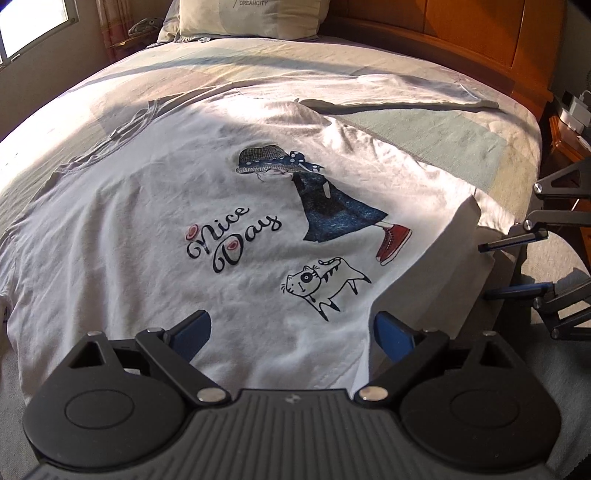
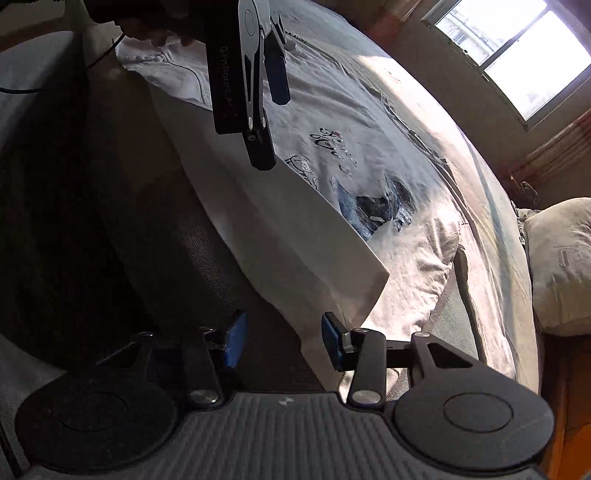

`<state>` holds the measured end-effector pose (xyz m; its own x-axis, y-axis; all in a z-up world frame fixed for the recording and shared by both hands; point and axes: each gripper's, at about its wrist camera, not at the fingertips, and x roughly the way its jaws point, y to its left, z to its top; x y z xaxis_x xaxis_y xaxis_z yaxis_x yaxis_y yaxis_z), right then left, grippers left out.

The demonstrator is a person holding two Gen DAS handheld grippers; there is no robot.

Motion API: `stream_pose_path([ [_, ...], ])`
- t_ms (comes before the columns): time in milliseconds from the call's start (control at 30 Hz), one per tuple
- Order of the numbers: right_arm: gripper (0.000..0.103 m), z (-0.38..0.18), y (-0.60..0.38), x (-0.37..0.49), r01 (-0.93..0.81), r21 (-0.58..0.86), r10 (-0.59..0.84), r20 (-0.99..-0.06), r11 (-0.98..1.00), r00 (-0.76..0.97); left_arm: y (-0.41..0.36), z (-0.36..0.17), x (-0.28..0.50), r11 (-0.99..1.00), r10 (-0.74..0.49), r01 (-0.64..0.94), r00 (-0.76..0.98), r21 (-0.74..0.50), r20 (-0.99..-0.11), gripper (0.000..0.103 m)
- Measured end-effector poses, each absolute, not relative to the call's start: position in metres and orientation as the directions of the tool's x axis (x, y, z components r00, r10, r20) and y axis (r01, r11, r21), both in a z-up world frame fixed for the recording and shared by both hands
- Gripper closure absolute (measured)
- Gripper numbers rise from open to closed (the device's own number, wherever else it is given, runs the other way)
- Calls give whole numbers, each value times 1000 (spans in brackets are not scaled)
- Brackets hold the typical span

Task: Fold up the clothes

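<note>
A white long-sleeved T-shirt (image 1: 155, 236) printed with "Nice Day", a girl and a cat lies face up on the bed. Its hem hangs over the near bed edge, and one sleeve (image 1: 369, 90) stretches across the far side. My left gripper (image 1: 291, 332) is open, just above the hem, with nothing between its blue pads. My right gripper (image 2: 280, 341) is open beside the bed, at the shirt's hanging hem corner (image 2: 354, 291). It also shows in the left wrist view (image 1: 484, 269) at the right. The left gripper (image 2: 275, 122) shows in the right wrist view above the shirt (image 2: 354, 177).
The bed (image 1: 443, 147) has a pale patchwork cover, a pillow (image 1: 255, 18) at the head and a wooden board (image 1: 461, 33) along its far side. A nightstand (image 1: 569, 122) with small items stands at the right. A window (image 2: 517, 55) lets in sunlight.
</note>
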<state>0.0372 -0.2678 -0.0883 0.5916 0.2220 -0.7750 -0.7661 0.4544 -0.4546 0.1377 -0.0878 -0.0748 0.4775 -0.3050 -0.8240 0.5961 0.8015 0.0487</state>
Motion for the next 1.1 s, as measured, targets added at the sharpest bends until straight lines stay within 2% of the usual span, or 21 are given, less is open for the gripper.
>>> stream_pose_path([
  [33, 86, -89, -267, 40, -763, -461, 213, -775, 453, 595, -87, -73, 136, 798, -311, 600, 475, 45, -823, 8],
  [100, 87, -94, -266, 44, -752, -502, 184, -766, 426, 616, -85, -69, 131, 795, -325, 606, 469, 32, -821, 8],
  [167, 102, -97, -266, 45, -768, -483, 194, -779, 420, 596, -77, -62, 125, 791, -340, 612, 463, 18, -819, 8],
  [333, 102, -83, -285, 29, -809, -435, 184, -825, 395, 534, -50, -37, 104, 778, -373, 628, 450, -10, -811, 8],
  [400, 100, -73, -297, 26, -805, -413, 181, -833, 426, 522, -43, -46, 109, 812, -355, 583, 460, -25, -814, 8],
  [467, 98, -55, -304, 36, -762, -369, 229, -804, 532, 549, -35, -54, 114, 844, -336, 535, 469, -40, -817, 8],
  [500, 90, -45, -307, 43, -734, -340, 255, -783, 588, 567, -31, -58, 116, 858, -327, 511, 473, -47, -818, 8],
  [533, 72, -35, -310, 49, -704, -307, 279, -760, 641, 586, -27, -63, 119, 872, -317, 486, 477, -55, -820, 8],
  [600, 48, -30, -304, 74, -629, -199, 331, -710, 751, 621, -20, -71, 124, 898, -298, 436, 483, -69, -823, 8],
  [667, 46, -34, -292, 100, -549, -90, 355, -674, 831, 648, -12, -80, 129, 920, -278, 383, 489, -83, -827, 8],
  [733, 46, -51, -272, 125, -474, -15, 339, -678, 880, 652, -5, -88, 134, 939, -258, 329, 493, -96, -831, 8],
  [833, 45, -82, -254, 136, -409, -14, 278, -713, 912, 644, 1, -99, 112, 954, -244, 280, 520, -106, -818, 6],
  [867, 42, -90, -256, 132, -387, -5, 267, -715, 922, 646, 3, -98, 99, 952, -250, 288, 521, -108, -816, 3],
  [933, 24, -103, -263, 123, -355, 19, 263, -709, 935, 655, 8, -96, 74, 946, -263, 305, 522, -110, -811, 2],
  [1033, 19, -109, -277, 106, -346, 66, 299, -666, 936, 683, 17, -82, 72, 942, -284, 301, 475, -150, -833, 2],
  [1100, 9, -111, -280, 103, -346, 101, 326, -646, 933, 690, 25, -66, 79, 943, -297, 285, 477, -175, -827, 2],
])
